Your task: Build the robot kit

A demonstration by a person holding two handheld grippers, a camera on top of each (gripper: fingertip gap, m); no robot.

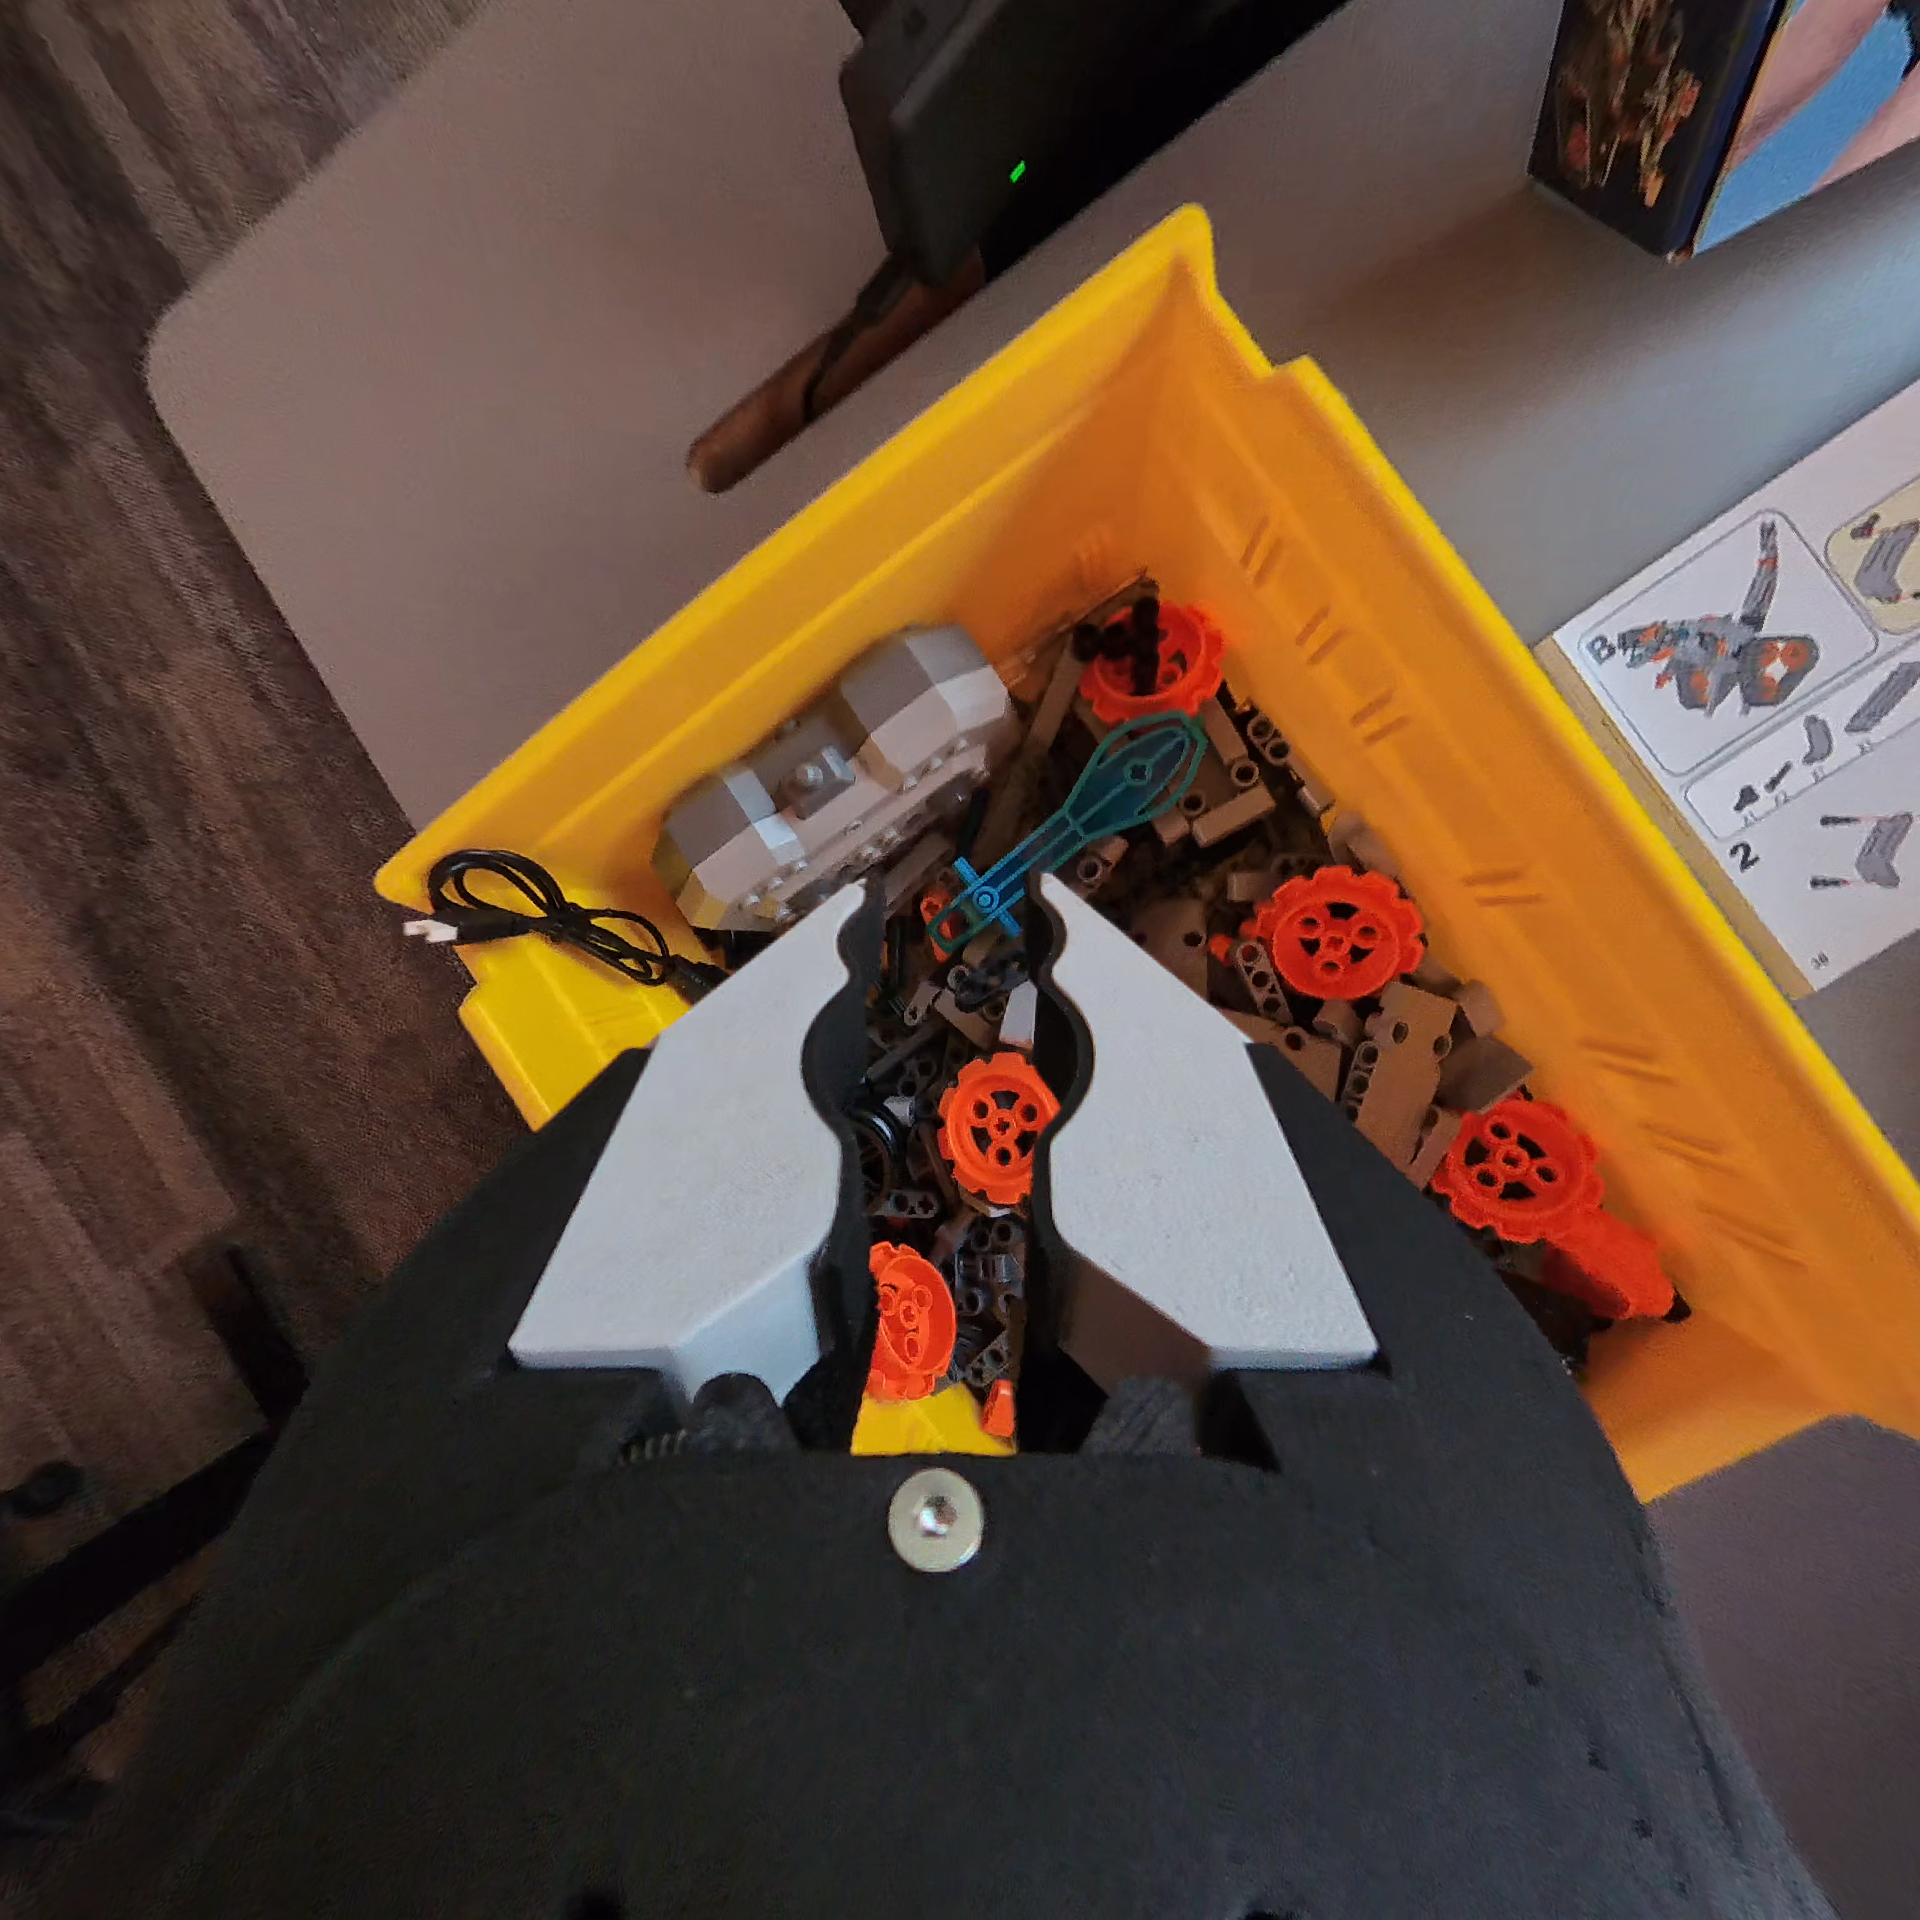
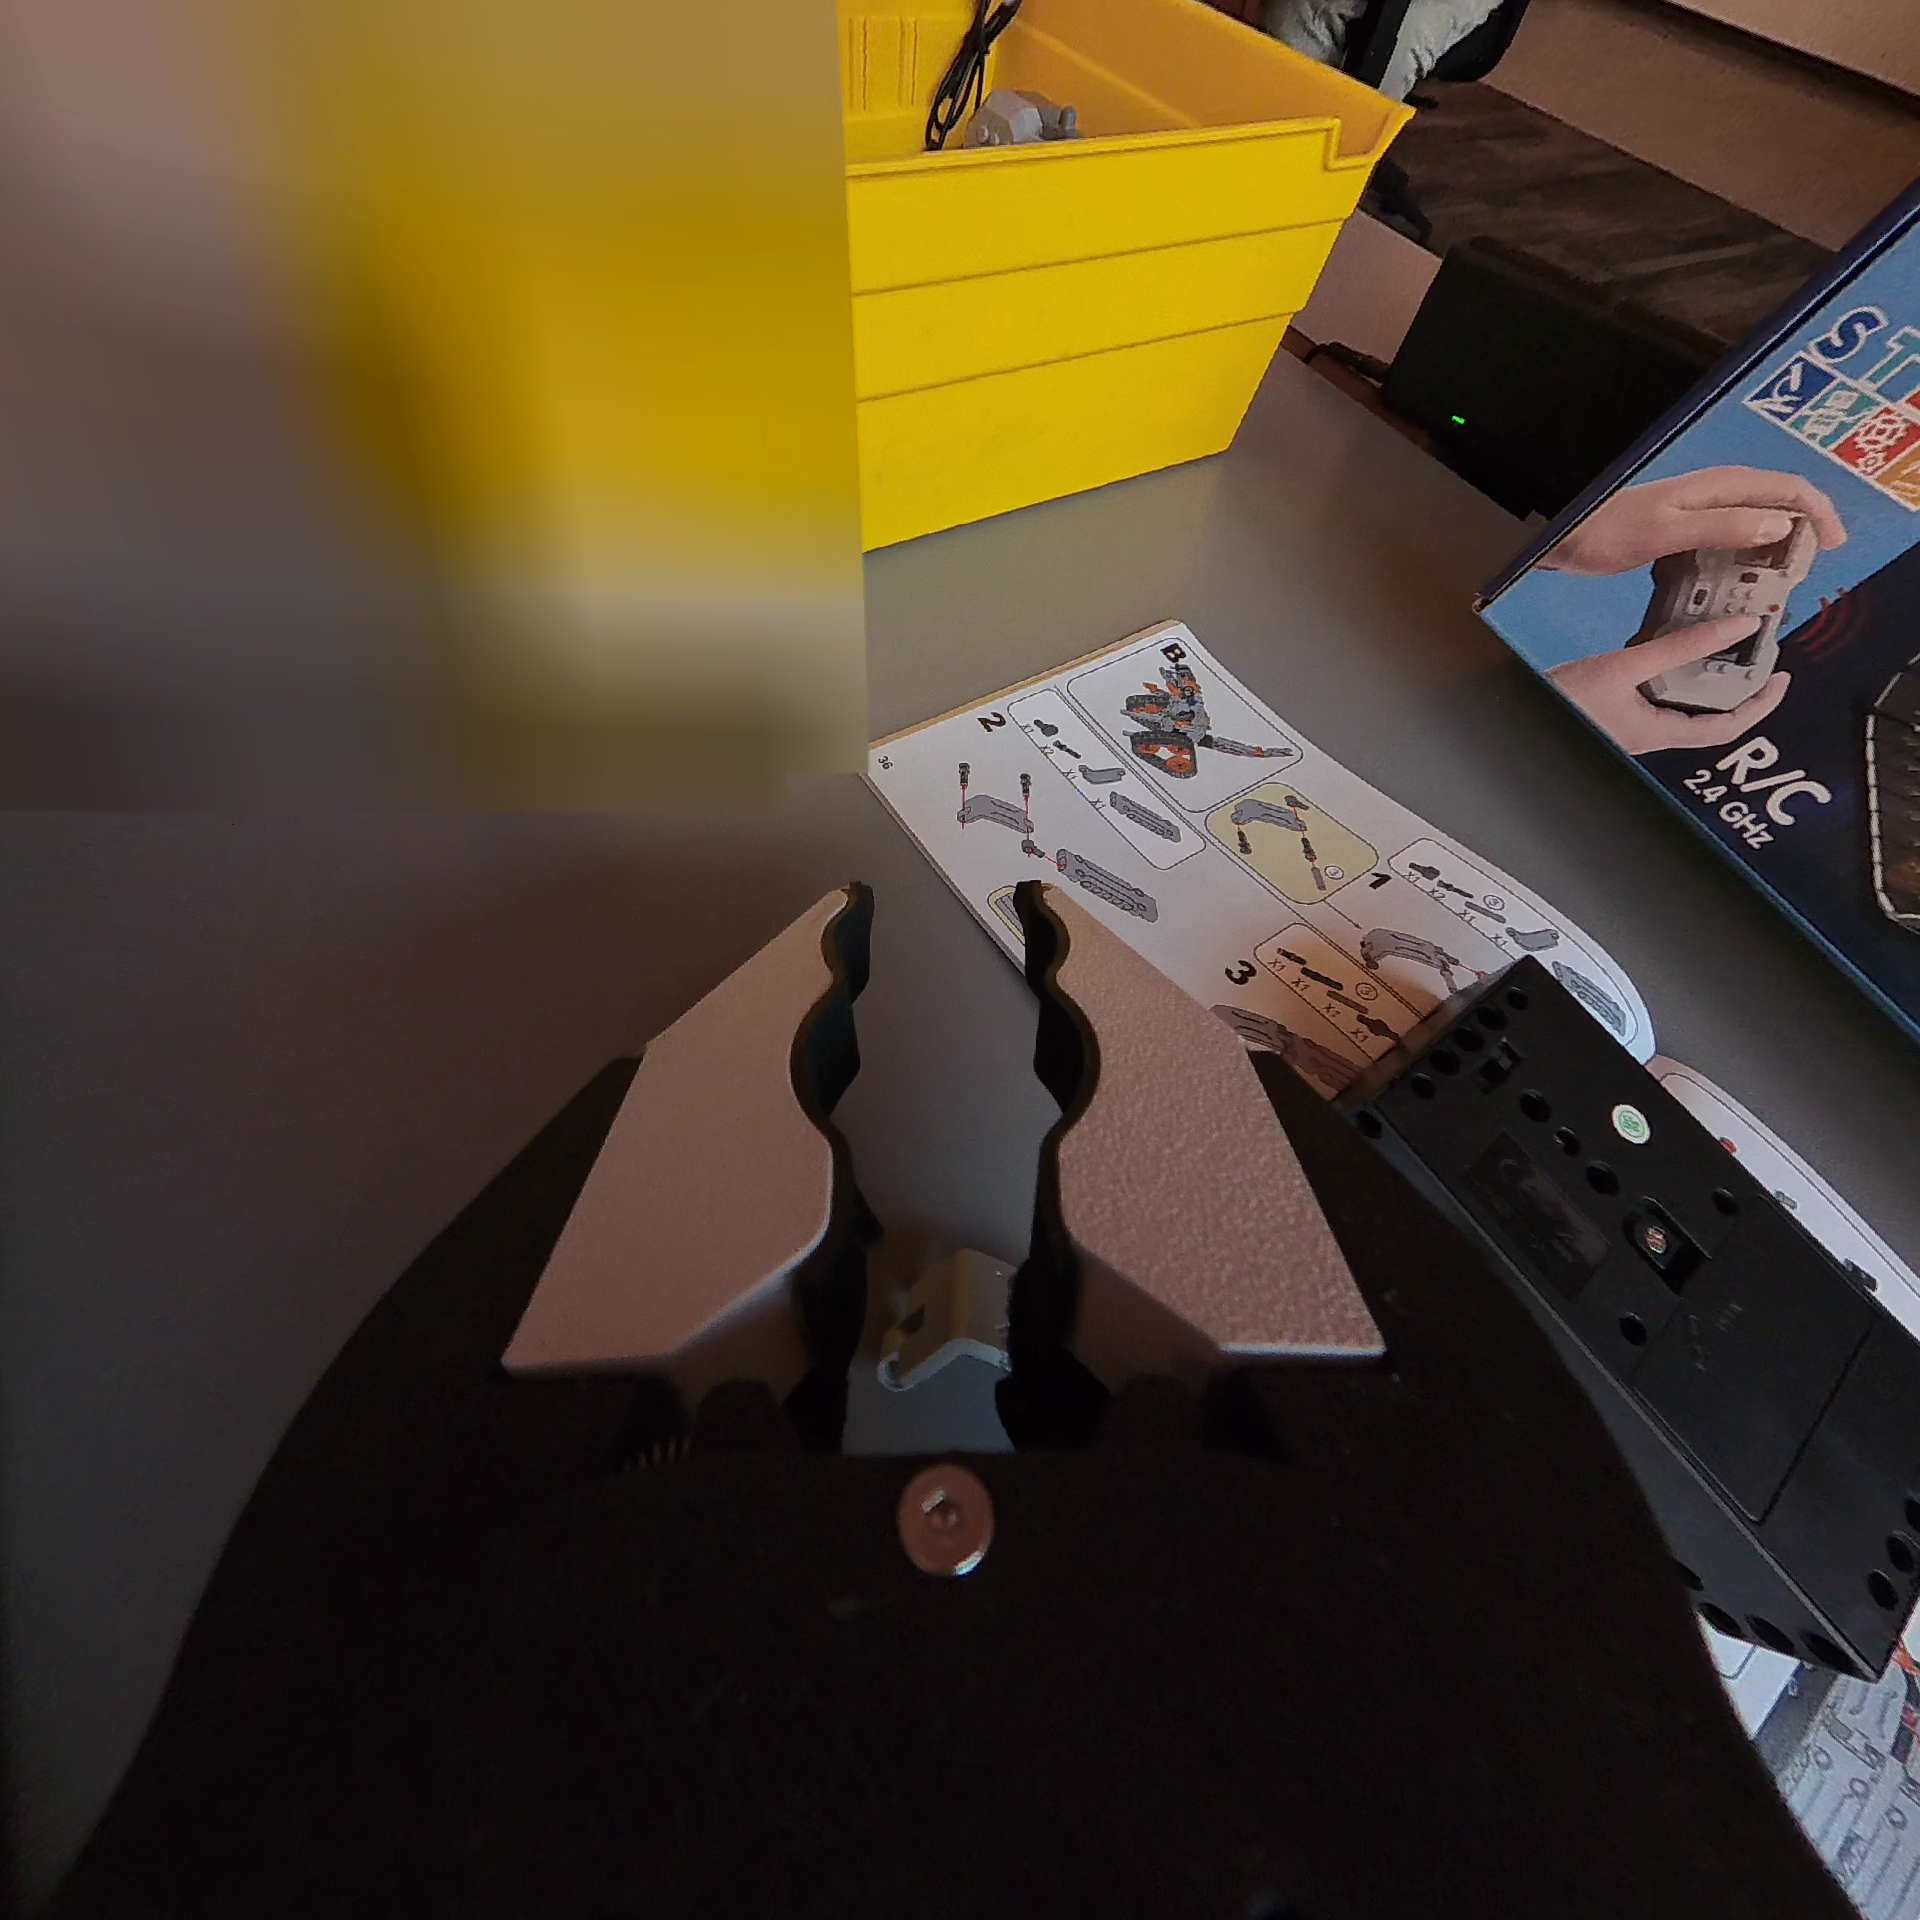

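Overhead, left gripper [image 1: 951,904] jaws parted, empty, above yellow bin [image 1: 1382,582] of orange gears [image 1: 1000,1127], right gripper [image 2: 945,904] jaws parted over grey counter [image 2: 416,1039], small white piece [image 2: 951,1325] between them, instruction booklet [image 2: 1195,831] just ahead-right.

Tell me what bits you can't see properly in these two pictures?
- Left wrist view: the left claw covers the middle of the yellow bin, hiding pieces beneath it.
- Left wrist view: the picture box is cut off by the top edge.
- Right wrist view: a blurred patch hides the bin's left part.
- Right wrist view: the right claw hides part of a small grey piece.
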